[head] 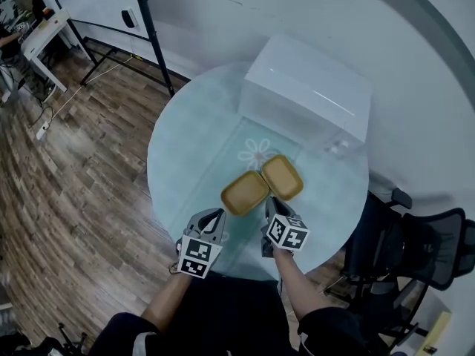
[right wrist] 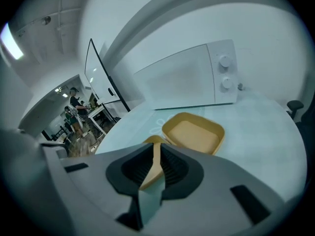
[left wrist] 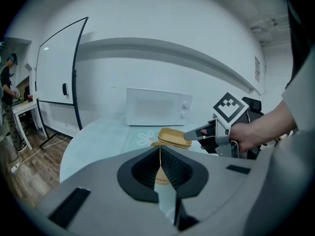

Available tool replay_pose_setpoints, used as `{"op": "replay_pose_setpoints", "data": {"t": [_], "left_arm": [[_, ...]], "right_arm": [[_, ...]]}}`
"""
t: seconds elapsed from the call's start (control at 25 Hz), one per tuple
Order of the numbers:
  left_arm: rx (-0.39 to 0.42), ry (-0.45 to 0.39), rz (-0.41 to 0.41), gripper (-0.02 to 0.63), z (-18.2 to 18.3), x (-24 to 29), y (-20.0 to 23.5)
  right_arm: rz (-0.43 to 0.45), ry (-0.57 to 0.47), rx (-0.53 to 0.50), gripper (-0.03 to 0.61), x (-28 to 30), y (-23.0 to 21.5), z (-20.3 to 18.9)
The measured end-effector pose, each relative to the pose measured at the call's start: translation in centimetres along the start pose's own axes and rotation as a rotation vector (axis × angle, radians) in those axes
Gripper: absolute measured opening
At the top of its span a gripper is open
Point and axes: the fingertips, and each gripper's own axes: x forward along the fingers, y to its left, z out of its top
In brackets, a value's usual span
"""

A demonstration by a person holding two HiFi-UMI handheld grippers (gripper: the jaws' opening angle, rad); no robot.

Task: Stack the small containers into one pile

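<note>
Yellow, two small containers sit side by side on a glass table (head: 185, 154); the left gripper (head: 217, 215) and right gripper (head: 269, 202) each pinch the rim of the nearer container (head: 245, 192), jaws narrow, likely to lift it level into the farther container (head: 283, 176).

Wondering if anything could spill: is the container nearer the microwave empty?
Empty. The container shows only a bare yellow floor in the right gripper view.

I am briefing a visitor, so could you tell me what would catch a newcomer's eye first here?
Two shallow yellow rectangular plastic containers lie side by side on the round pale-blue glass table, before a white microwave oven. The left hand-held gripper and right hand-held gripper sit at its near edge, each closed on a yellow rim.
</note>
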Motion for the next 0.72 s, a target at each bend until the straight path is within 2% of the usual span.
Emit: {"op": "replay_pose_setpoints", "data": {"t": [0.08,0.16,0.32,0.44,0.72], "left_arm": [[0.003,0.0,-0.008,0.015,-0.1,-0.2,-0.1],[0.004,-0.001,-0.012,0.016,-0.2,-0.5,-0.1],[0.003,0.001,-0.019,0.015,-0.6,-0.8,-0.1],[-0.001,0.0,-0.017,0.016,-0.7,-0.9,0.2],[-0.012,0.006,0.003,0.015,-1.1,-1.3,0.8]], "right_arm": [[-0.022,-0.009,0.01,0.048,0.0,0.1,-0.7],[-0.048,-0.017,0.032,0.099,0.0,0.2,-1.3],[-0.101,-0.028,0.12,0.109,0.3,-0.2,-2.8],[-0.106,0.018,0.198,0.109,1.4,-0.1,-4.5],[-0.122,0.118,0.308,0.109,3.9,-0.4,-7.0]]}}
